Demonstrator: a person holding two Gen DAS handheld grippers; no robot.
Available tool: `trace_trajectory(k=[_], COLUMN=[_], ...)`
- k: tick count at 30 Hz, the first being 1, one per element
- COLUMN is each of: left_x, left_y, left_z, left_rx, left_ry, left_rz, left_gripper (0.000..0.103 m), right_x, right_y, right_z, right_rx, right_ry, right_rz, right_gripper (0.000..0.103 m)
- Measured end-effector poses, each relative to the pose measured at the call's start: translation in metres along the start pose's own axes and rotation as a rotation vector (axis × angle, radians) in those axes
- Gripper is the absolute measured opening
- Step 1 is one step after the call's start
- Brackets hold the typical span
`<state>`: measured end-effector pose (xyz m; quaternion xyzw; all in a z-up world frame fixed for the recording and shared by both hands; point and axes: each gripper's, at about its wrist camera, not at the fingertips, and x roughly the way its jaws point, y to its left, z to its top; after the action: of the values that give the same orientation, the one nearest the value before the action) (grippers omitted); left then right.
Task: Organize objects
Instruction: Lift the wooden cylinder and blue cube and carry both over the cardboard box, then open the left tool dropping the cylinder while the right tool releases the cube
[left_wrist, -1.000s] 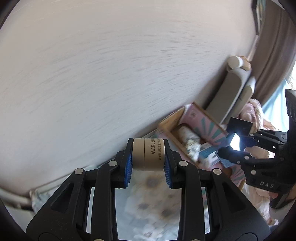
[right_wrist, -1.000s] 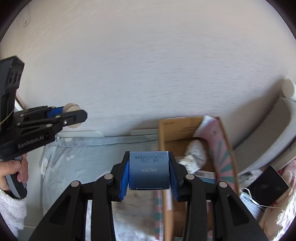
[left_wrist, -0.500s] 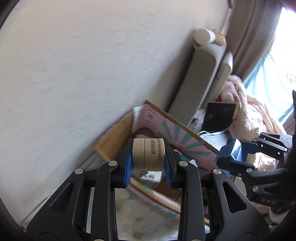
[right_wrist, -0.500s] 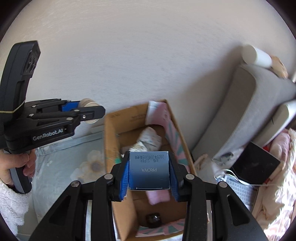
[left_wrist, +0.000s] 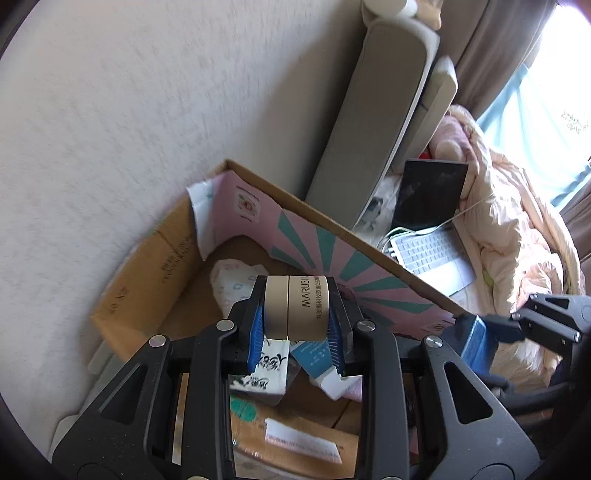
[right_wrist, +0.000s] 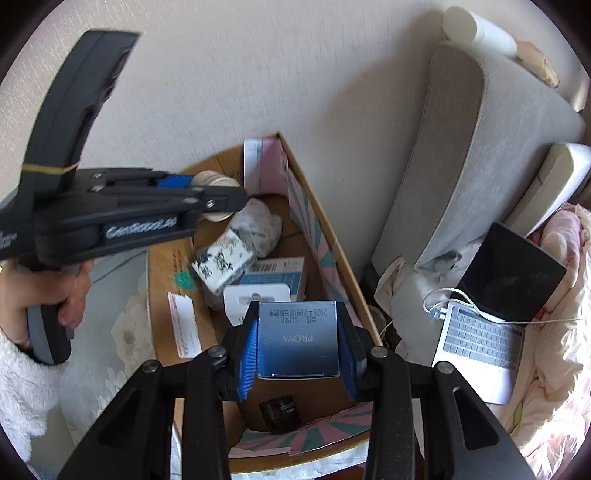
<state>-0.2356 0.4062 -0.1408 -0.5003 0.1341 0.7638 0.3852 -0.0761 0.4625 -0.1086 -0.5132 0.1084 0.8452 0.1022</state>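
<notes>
Presently, left tool (left_wrist: 295, 326): its blue pads were clamped on the flat ends of a beige cosmetic jar (left_wrist: 296, 307) marked "MARUBI", held in the air over the far half of the cardboard box (left_wrist: 147, 280).
Right tool (right_wrist: 297, 341): its pads were closed on the two side faces of a blue "PROYA" carton (right_wrist: 297, 339), held above the near half of the same box.
Handling, jar: it looked rigid and smooth, probably of some weight for its size; a seam ran round its middle, and the end-to-end hold judged sound because it pressed lid and base together rather than apart. A drop onto the contents could chip or open it.
Handling, carton: it appeared light, thin-walled card that would dent under a hard squeeze; the broad side faces seemed the right place to hold.
Box contents: a crumpled white packet (right_wrist: 258, 225), a black-and-white printed pack (right_wrist: 221, 263), a pale blue carton (right_wrist: 280, 275), a white hang-tab card (right_wrist: 255, 301) and a small dark jar (right_wrist: 280, 408) lay loosely together, some overlapping.
Surroundings: an open laptop (right_wrist: 487, 321) sat on pink bedding (left_wrist: 517, 236) beside the box, next to a grey cushion (right_wrist: 476, 147).
Hidden or unclear: the jar's underside and the carton's lower part were cut off by the tools; the box floor directly beneath each held item could not be seen, and most small print was unreadable.
</notes>
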Motion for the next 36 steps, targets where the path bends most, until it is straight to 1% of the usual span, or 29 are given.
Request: trace_trajectory(k=[4,8,13,16,18,20,21,22,23,24,25,26,27,29,34,36], left_x=[0.025,0.04,0.043,0.044,0.042,0.041,0.04,0.039,0.039,0.038,0.036,0.034,0.033,0.032,0.03,0.029], left_y=[-0.001,-0.001,0.0,0.002,0.001,-0.001,-0.003,-0.005,-0.006,-0.007,-0.006,-0.005,-0.003,-0.003,-0.003,-0.004], left_z=[0.001,0.0,-0.001,0.003,0.005,0.007,0.007,0.007,0.007,0.007,0.006,0.006,0.005,0.003,0.0,0.0], left_rx=[0.003,0.001,-0.004,-0.01,-0.011,0.006,0.018,0.032,0.037,0.041,0.043,0.037,0.029,0.019,0.001,-0.001], left_ry=[0.043,0.065,0.075,0.102,0.097,0.104,0.107,0.111,0.112,0.109,0.106,0.109,0.114,0.1,0.104,0.106], left_rz=[0.006,0.012,0.021,0.03,0.051,0.094,0.106,0.122,0.127,0.128,0.128,0.126,0.119,0.093,0.063,0.062], left_gripper=[0.026,0.026,0.026,0.026,0.027,0.028,0.028,0.029,0.03,0.033,0.037,0.061,0.1,0.103,0.103,0.103], right_x=[0.015,0.03,0.038,0.038,0.04,0.041,0.039,0.039,0.038,0.038,0.039,0.04,0.04,0.042,0.04,0.039], right_y=[0.001,0.004,0.005,0.006,0.008,0.012,0.013,0.014,0.015,0.015,0.014,0.014,0.015,0.015,0.015,0.015], right_z=[-0.008,-0.016,-0.018,-0.016,-0.014,-0.014,-0.015,-0.015,-0.016,-0.016,-0.017,-0.017,-0.018,-0.02,-0.022,-0.022], right_rx=[-0.013,-0.02,-0.029,-0.032,-0.039,-0.052,-0.056,-0.058,-0.057,-0.052,-0.045,-0.04,-0.034,-0.033,-0.028,-0.026], right_ry=[0.028,0.057,0.074,0.076,0.081,0.082,0.073,0.065,0.057,0.054,0.058,0.062,0.068,0.077,0.074,0.071], right_rz=[0.013,0.029,0.036,0.039,0.044,0.051,0.057,0.062,0.059,0.056,0.059,0.067,0.076,0.073,0.074,0.071], right_gripper=[0.034,0.034,0.034,0.034,0.035,0.044,0.06,0.085,0.096,0.103,0.103,0.103,0.103,0.103,0.103,0.103])
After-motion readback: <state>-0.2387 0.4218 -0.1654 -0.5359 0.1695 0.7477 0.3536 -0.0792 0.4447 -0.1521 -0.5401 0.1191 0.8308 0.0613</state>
